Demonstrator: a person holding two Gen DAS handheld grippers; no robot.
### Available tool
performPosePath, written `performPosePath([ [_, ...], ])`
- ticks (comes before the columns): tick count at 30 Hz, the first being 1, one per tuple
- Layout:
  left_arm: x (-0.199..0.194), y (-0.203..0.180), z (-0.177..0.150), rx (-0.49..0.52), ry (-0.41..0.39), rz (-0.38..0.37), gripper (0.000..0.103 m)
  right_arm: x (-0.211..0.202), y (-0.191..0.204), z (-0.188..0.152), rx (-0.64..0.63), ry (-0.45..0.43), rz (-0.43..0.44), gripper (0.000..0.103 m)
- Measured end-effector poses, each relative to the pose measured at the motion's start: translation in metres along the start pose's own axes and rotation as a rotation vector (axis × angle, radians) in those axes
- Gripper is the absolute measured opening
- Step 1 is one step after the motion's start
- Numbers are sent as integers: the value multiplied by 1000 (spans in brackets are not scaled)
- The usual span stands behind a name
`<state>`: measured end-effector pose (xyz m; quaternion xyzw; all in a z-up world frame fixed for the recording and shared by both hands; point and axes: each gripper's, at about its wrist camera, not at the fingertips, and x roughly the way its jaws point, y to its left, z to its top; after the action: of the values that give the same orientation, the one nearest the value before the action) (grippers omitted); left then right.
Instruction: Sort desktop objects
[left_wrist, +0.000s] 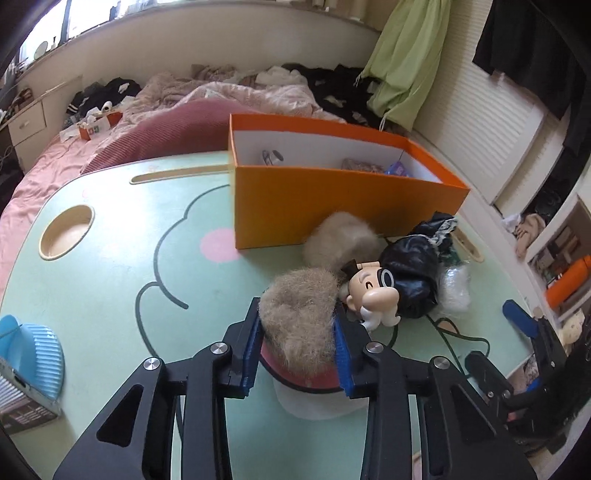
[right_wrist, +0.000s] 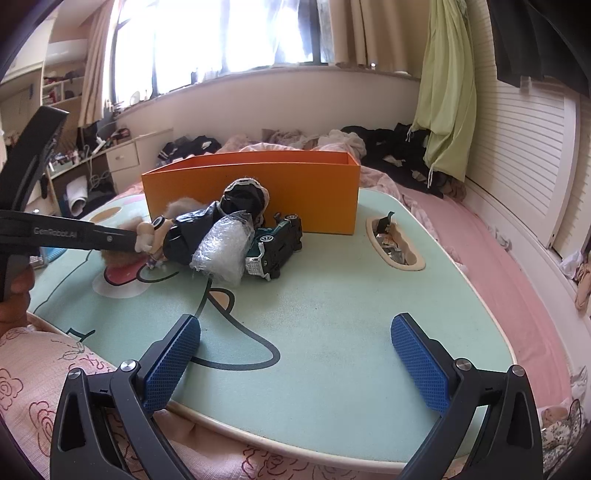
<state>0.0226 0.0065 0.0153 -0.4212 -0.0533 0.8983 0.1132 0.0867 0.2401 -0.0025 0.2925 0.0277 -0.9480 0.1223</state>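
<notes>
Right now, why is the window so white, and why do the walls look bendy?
Right wrist view: daylight overexposes the window, washing out its panes. Both views: the fisheye lens bends straight lines, like the orange box in the left wrist view, and darkens the corners.

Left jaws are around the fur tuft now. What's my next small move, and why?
Probably lift straight up a little. The left gripper has its blue pads pressed on the fluffy tan tuft, which touches the doll's head. A short lift shows whether the doll comes along before heading to the orange box. The right gripper is open, clear of the pile.
</notes>
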Motion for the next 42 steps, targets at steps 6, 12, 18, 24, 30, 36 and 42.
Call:
performPosePath([
  [6,-31,-1,-20,28,-122,33,35,-1,2,5,-16,6,19,100],
  [12,-39,-8,-29,36,-171,71,35,-9,15,30,-51,-67,44,82],
  [18,-36,-15,-28,74,-173,100,35,8,34,54,-102,-44,78,63],
  [24,-34,-14,-26,68,-167,92,35,30,54,52,-191,32,74,33],
  [30,-35,-13,-26,65,-171,89,35,19,46,48,-169,22,123,30],
  [36,-48,-13,-19,80,-200,56,35,-21,19,65,-82,-94,164,29],
  [42,-61,-22,28,83,-233,3,35,-23,-4,117,-22,-158,151,30],
])
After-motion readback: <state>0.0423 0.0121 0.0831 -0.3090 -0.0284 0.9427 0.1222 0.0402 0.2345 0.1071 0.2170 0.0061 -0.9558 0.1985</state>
